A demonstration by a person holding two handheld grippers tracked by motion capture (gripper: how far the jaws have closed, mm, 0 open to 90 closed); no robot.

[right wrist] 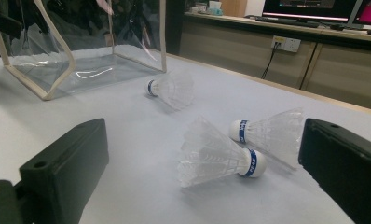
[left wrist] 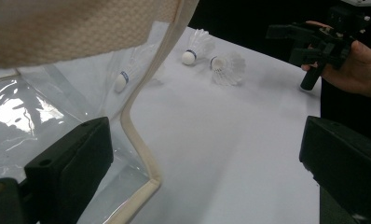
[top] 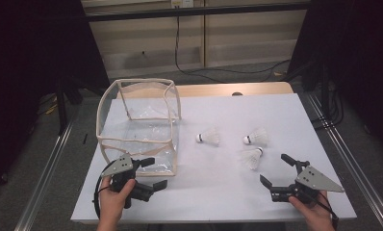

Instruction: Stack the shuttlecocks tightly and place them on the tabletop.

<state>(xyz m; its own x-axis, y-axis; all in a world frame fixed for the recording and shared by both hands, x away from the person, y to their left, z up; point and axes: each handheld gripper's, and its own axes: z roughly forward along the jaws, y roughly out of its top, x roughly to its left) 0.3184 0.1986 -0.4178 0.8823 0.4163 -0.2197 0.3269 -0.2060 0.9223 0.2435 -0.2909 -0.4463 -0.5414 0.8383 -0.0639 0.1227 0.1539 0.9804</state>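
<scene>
The right gripper (top: 276, 172) has its jaws spread wide with nothing between them, and in the right gripper view they frame the nearest shuttlecock (right wrist: 221, 156), which lies on its side on the white table (top: 218, 187), just ahead of the jaws. A second shuttlecock (top: 255, 137) lies just beyond the nearest one, apart from it, and a third shuttlecock (top: 209, 137) lies farther toward the clear bag (top: 137, 126), near its right wall but outside it. The left gripper (top: 153, 173) is likewise spread and empty, sitting right at the bag's near right corner; in the left gripper view the cream-trimmed edge (left wrist: 139, 140) runs down between its jaws without being pinched

The step in hand looks like the approach for a first pick: all three shuttlecocks are outside the bag, which stands open-topped and empty. The next move likely calls for the right gripper to go forward and close gently on the nearest shuttlecock, best near its cork end, since the skirt would crush, while the left gripper steadies the bag's edge
</scene>
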